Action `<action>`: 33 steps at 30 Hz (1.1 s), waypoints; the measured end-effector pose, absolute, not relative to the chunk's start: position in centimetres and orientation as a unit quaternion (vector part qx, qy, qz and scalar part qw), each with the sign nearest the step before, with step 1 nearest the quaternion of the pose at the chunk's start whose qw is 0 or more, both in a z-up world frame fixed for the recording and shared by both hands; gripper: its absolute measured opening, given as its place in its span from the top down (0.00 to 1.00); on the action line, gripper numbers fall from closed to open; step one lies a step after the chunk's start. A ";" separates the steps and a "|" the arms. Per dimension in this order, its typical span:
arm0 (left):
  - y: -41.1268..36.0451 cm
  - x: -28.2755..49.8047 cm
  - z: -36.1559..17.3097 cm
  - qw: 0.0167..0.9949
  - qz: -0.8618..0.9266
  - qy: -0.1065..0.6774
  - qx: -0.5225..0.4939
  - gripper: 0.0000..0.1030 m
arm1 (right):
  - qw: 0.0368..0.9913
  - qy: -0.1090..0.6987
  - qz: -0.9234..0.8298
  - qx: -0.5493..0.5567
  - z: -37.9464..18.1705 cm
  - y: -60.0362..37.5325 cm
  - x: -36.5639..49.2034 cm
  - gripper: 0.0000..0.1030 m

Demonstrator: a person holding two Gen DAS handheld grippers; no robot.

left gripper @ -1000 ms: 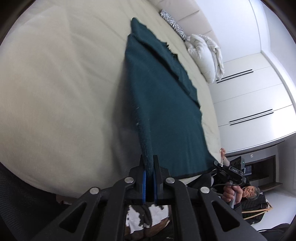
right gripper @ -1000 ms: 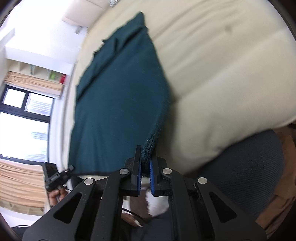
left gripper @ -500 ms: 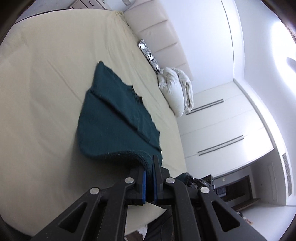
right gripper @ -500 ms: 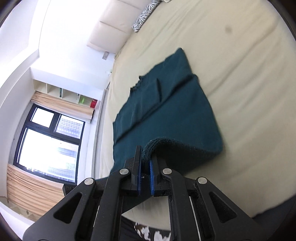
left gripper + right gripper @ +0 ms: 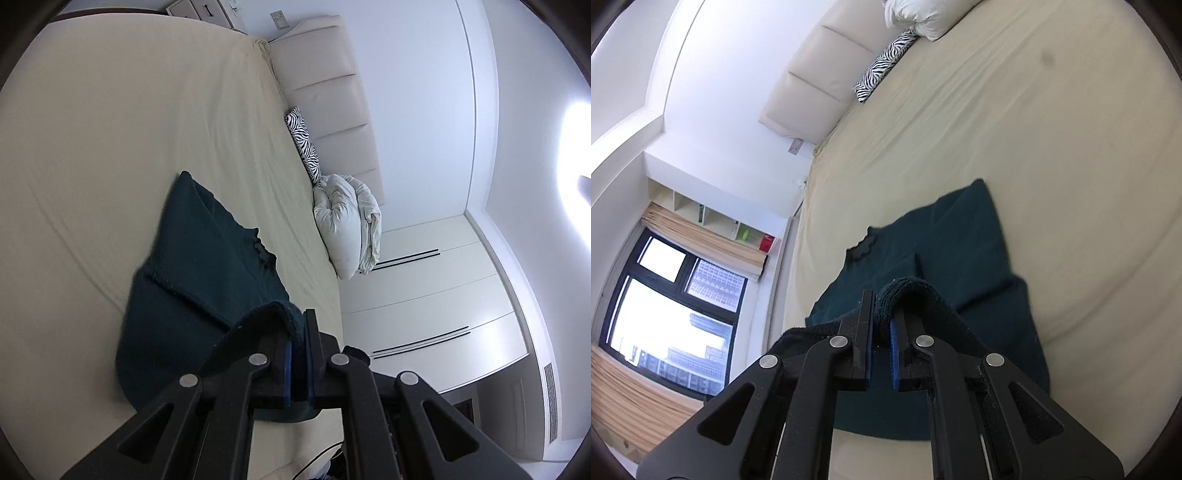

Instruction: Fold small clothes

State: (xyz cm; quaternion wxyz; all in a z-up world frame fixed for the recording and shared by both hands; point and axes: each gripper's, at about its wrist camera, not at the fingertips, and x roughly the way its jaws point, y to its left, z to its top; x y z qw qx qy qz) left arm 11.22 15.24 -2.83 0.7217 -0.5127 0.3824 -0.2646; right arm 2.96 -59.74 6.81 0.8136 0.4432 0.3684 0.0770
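A dark teal knitted garment [image 5: 199, 280] lies on the cream bed, its sleeves folded in and its neckline toward the headboard. My left gripper [image 5: 300, 328] is shut on the garment's hem and holds it above the lower part, so the cloth curls over. In the right wrist view the garment [image 5: 964, 258] lies the same way. My right gripper [image 5: 882, 317] is shut on the other hem corner, which drapes over its right finger.
The cream bed sheet [image 5: 110, 129] spreads wide around the garment. A zebra-print pillow [image 5: 304, 144] and a white rolled duvet [image 5: 347, 225] lie by the padded headboard [image 5: 332, 92]. White wardrobes [image 5: 443, 295] stand beyond. A window [image 5: 676, 314] shows in the right wrist view.
Both grippers have carried the hem up and forward toward the neckline, so the garment's lower part now folds over itself. Both cameras have tilted up toward the headboard.
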 end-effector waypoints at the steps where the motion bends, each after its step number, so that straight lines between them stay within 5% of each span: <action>1: 15.0 12.2 -3.1 0.722 -0.262 0.385 -0.512 0.94 | 0.813 0.369 0.071 0.446 6.4 -60.0 4.0 0.94; 21: 12.0 28.1 -11.4 0.732 -0.178 0.445 -0.484 0.92 | 0.791 0.417 -0.035 0.447 -3.6 -62.3 18.0 0.93; 22: 11.9 28.4 -12.0 0.734 -0.171 0.453 -0.476 0.89 | 0.791 0.426 -0.038 0.437 -4.3 -62.1 18.4 0.93; 26: 12.2 27.7 -12.5 0.743 -0.163 0.453 -0.465 0.40 | 0.793 0.432 -0.036 0.429 -5.5 -61.8 18.5 0.90; 33: 12.6 23.3 -11.1 0.763 -0.174 0.441 -0.439 0.36 | 0.815 0.426 -0.039 0.391 -3.4 -61.8 16.7 0.73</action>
